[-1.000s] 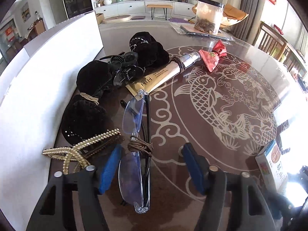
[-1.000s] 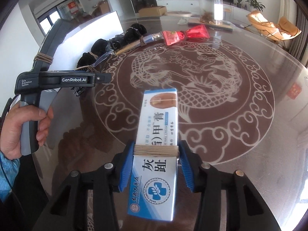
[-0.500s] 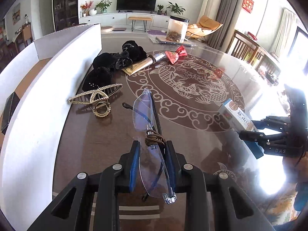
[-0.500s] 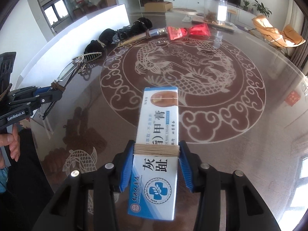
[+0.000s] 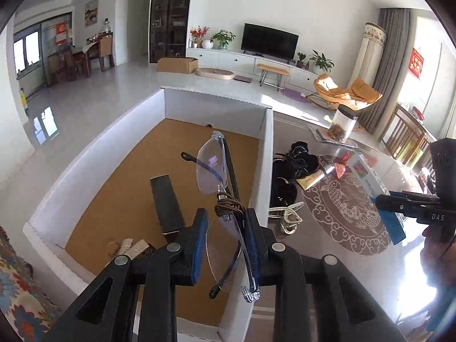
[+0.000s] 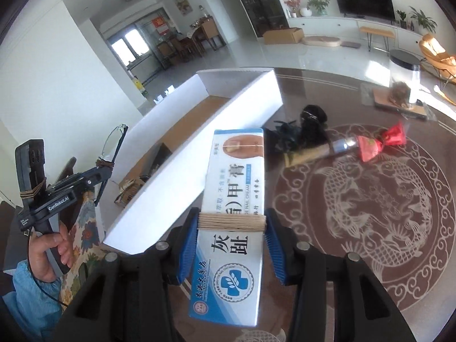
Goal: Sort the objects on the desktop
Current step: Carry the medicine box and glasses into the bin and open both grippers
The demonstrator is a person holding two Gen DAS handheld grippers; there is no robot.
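The folded rimless glasses (image 5: pixel 216 171), a brown cord wound round their middle, sit clamped between the blue pads of the left gripper (image 5: pixel 225 242), held in the air above the white box (image 5: pixel 266 154) with its brown cardboard floor. The right gripper (image 6: pixel 231 245) is closed on a white and blue carton (image 6: pixel 233 199) bound with tan string; its print reads "NAIL CREAM" beside large Chinese characters, with a round blue-cross seal near the lower end. It hangs over the table (image 6: pixel 370 270), just beside the box's long wall.

Only the left wrist view looks down into the box, where a black strip (image 5: pixel 166 202) and a pale beaded clip (image 5: pixel 134 246) lie on the floor; it also shows "DAS" on the right gripper's body. Only the right wrist view shows "GenRobot.AI" on the left gripper's side and the hand (image 6: pixel 51 253) around its handle. On the table lie black hair accessories (image 6: pixel 310 125), a gold tube (image 6: pixel 316 152) and a red pouch (image 6: pixel 379 142).
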